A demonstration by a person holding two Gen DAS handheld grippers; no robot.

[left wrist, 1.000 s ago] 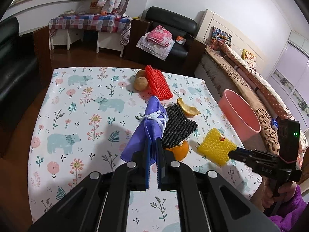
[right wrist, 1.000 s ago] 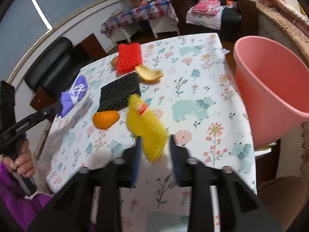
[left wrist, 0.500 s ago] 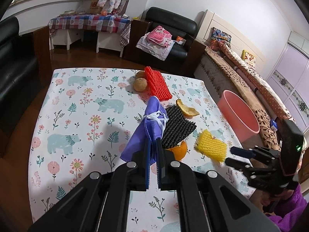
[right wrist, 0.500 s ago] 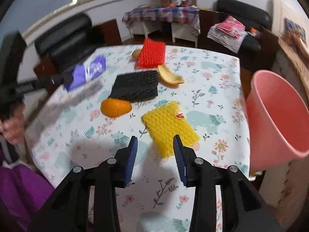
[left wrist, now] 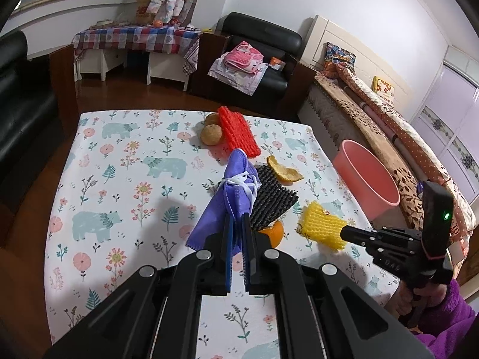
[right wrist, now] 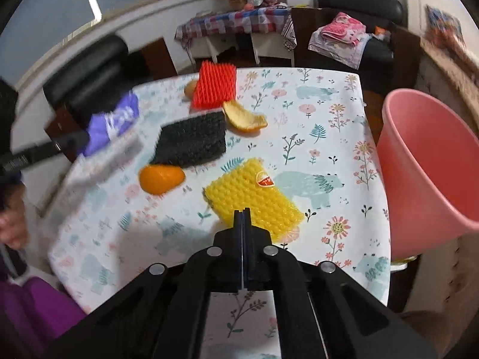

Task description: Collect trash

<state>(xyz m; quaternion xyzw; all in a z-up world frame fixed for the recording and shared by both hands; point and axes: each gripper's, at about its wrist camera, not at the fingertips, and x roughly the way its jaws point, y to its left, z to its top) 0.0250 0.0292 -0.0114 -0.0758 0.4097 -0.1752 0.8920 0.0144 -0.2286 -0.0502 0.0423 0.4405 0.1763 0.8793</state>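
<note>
The right claw (right wrist: 243, 211) is pinching the near edge of the yellow foam net (right wrist: 251, 194), its jaws having just been closing onto it, while the net is lying on the worktop (right wrist: 314, 155) beside the pink bin (right wrist: 425, 161). The left claw (left wrist: 238, 224) is clamped on a purple face mask (left wrist: 232, 191), holding it up above the worktop. The step in hand looks like picking up the yellow net; the next move probably calls for lifting it and carrying it to the right, over the bin's rim, before letting go, with the mask needing the same trip. Counting outward: three foam nets, the yellow one, a black one (right wrist: 191, 140) and a red one (right wrist: 214, 83); two orange peels (right wrist: 161, 178); two round brown fruits (left wrist: 211, 134); one mask; one bin.
</note>
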